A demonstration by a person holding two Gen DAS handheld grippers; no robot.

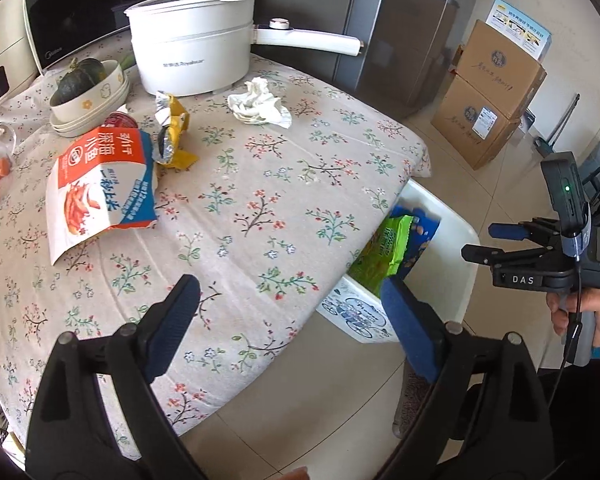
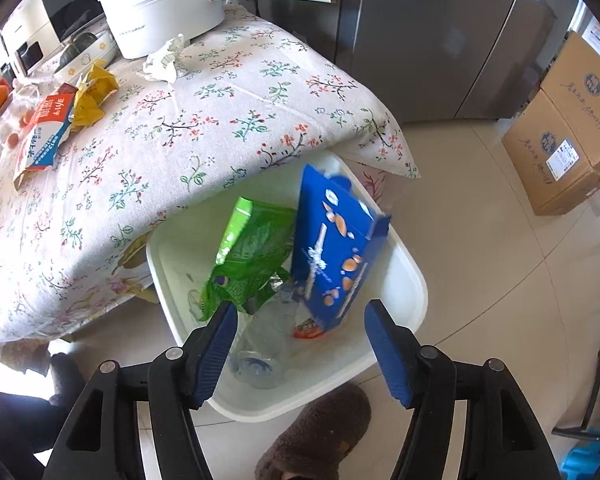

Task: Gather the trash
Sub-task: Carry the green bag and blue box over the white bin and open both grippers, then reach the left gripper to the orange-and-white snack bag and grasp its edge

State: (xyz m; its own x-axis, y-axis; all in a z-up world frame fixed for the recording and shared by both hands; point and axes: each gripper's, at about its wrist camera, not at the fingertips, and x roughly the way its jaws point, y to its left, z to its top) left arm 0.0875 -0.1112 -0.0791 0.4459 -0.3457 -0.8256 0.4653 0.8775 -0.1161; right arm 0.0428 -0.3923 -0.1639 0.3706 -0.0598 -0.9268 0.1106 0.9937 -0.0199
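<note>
Trash in our white bin [image 2: 416, 280] so far: blue box [image 2: 332, 252], green bag [image 2: 252, 256], clear bottle [image 2: 264, 344]. We've got both the left gripper [image 1: 292, 316] and right gripper [image 2: 300, 344] spread apart, empty. Tissue [image 1: 258, 102], yellow wrapper [image 1: 174, 132] and noodle bag [image 1: 100, 184] sit on the table [image 1: 260, 200].

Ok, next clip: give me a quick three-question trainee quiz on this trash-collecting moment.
1. True or false: the blue snack box is inside the white bin.
2. Which trash still lies nearest the white electric pot? A) crumpled tissue B) orange-and-white food bag C) yellow wrapper
3. Is anything between the fingers of the right hand-held gripper?

Key: 1 true; 2 A; 3 no, it is open and empty above the bin.
</note>
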